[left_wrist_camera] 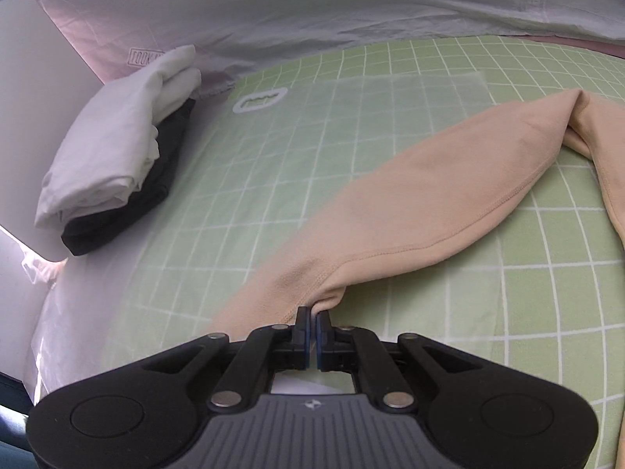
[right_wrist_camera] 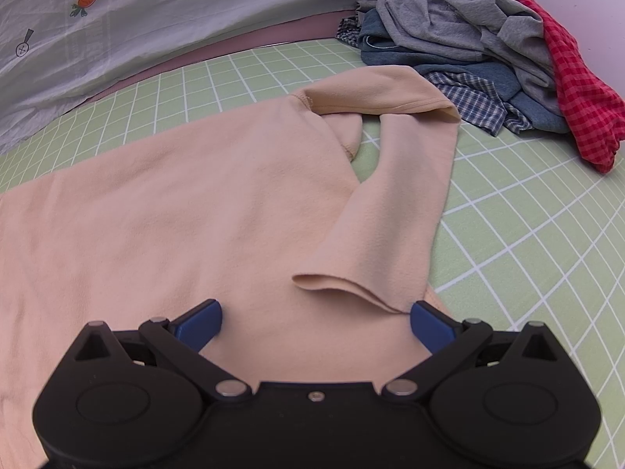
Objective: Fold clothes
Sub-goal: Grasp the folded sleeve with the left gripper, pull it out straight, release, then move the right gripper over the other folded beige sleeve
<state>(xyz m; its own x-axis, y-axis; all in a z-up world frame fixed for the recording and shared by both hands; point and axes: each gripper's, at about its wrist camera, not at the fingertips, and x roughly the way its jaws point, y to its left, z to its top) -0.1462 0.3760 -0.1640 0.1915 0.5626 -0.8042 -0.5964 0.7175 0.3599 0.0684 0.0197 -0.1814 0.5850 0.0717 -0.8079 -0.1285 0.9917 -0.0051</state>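
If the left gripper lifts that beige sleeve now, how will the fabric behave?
Probably floppy: the beige sleeve bunches where the left gripper pinches it, so the rest should sag. It looks like light, soft knit. Likely to drag rather than slide across the green checked sheet, pulling the body along.

Beige long-sleeved top [right_wrist_camera: 164, 211] spread flat; one sleeve folded back, cuff just ahead of right gripper [right_wrist_camera: 316, 318]; other cuff pinched in left gripper [left_wrist_camera: 312, 318].

One beige top [right_wrist_camera: 175, 203], two folded garments [left_wrist_camera: 117, 156], one unfolded clothes pile [right_wrist_camera: 488, 39]
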